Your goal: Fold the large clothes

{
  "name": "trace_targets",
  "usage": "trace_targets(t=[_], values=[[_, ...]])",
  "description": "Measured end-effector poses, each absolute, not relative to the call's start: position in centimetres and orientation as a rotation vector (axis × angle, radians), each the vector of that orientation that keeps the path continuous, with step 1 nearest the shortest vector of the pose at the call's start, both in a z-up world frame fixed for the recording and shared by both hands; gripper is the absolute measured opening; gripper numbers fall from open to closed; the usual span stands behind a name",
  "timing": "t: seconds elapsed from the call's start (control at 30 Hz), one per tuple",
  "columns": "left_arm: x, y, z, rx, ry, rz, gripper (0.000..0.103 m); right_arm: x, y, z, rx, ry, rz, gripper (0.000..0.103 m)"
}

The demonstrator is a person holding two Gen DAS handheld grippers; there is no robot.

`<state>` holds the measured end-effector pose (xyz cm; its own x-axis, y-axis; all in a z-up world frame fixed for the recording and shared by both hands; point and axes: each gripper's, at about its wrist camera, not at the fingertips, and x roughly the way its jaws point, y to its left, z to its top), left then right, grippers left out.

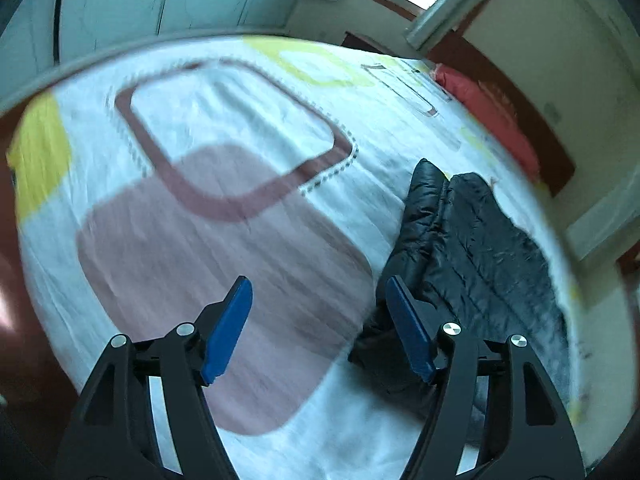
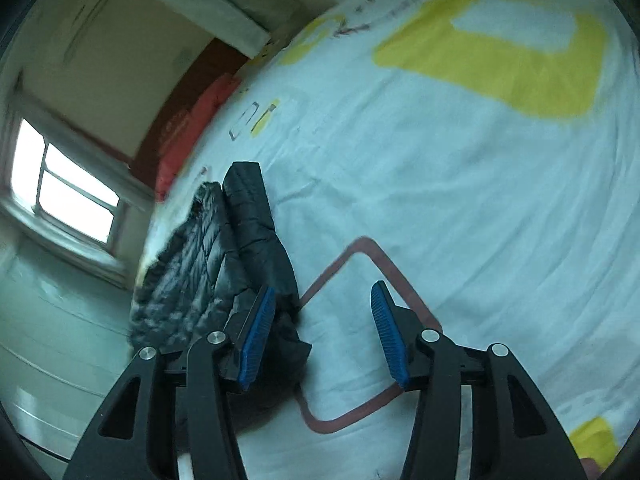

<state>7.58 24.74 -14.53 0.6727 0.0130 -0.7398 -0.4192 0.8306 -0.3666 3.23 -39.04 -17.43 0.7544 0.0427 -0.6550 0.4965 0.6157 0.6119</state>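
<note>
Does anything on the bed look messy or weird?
Mostly no. The black puffy jacket lies folded into a long strip near the bedsheet's edge, its near end a bit rumpled. Nothing looks torn or spilled.

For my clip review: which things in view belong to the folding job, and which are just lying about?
Job:
black puffer jacket, lying on the bed
left gripper, open, empty
right gripper, open, empty

Just there:
patterned bedsheet
red pillow
window

Cool dim daylight from a blown-out window (image 2: 64,188), motion blur, fisheye bending, dark vignetted corners
</note>
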Motion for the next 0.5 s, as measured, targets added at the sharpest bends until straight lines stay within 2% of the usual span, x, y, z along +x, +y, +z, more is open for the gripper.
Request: trace_targets(t=[0.2, 0.5], values=[[9.0, 20.5, -12.1, -0.255, 0.748, 0.288, 0.065, 6.9, -34.3, -14.6, 0.607, 0.742, -0.284, 0.049], [11.5, 12.0, -10.9, -0.07, 0.729, 0.151, 0.063, 11.6, -26.1, -11.7, 0.263, 0.728, -0.27, 0.049]])
